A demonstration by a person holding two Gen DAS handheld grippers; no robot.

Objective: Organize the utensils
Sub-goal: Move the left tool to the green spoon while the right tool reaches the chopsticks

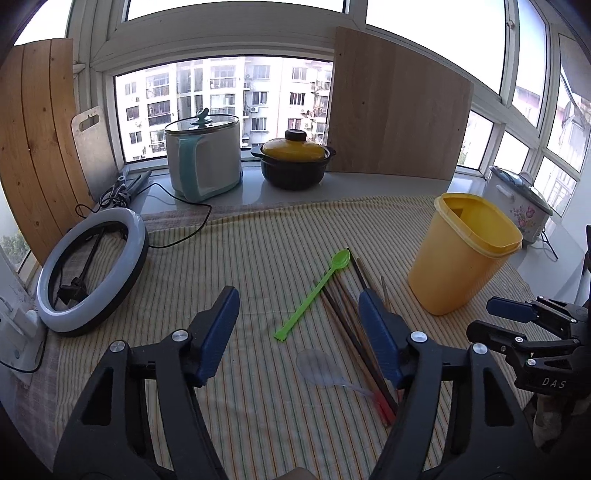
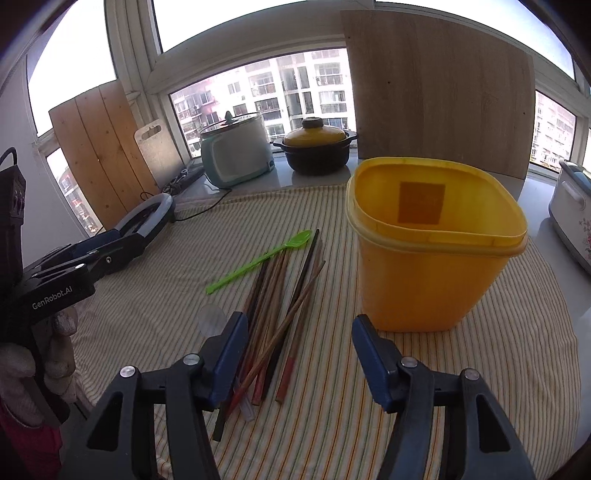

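Both grippers hung above the striped cloth (image 1: 221, 266), jaws spread wide and holding nothing: the left gripper (image 1: 299, 314) over the green spoon (image 1: 314, 295), the right gripper (image 2: 299, 339) over the near ends of the chopsticks (image 2: 284, 295). The chopsticks lay bundled between the spoon and the upright yellow bin (image 2: 432, 251). A clear spoon (image 1: 321, 369) lay touching them.

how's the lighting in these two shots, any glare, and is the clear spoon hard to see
Left wrist view: upper window panes blown out white, straight frames bowed by fisheye; transparent plastic spoon barely visible against striped cloth. Right wrist view: translucent yellow plastic tub glows backlit; sharp.
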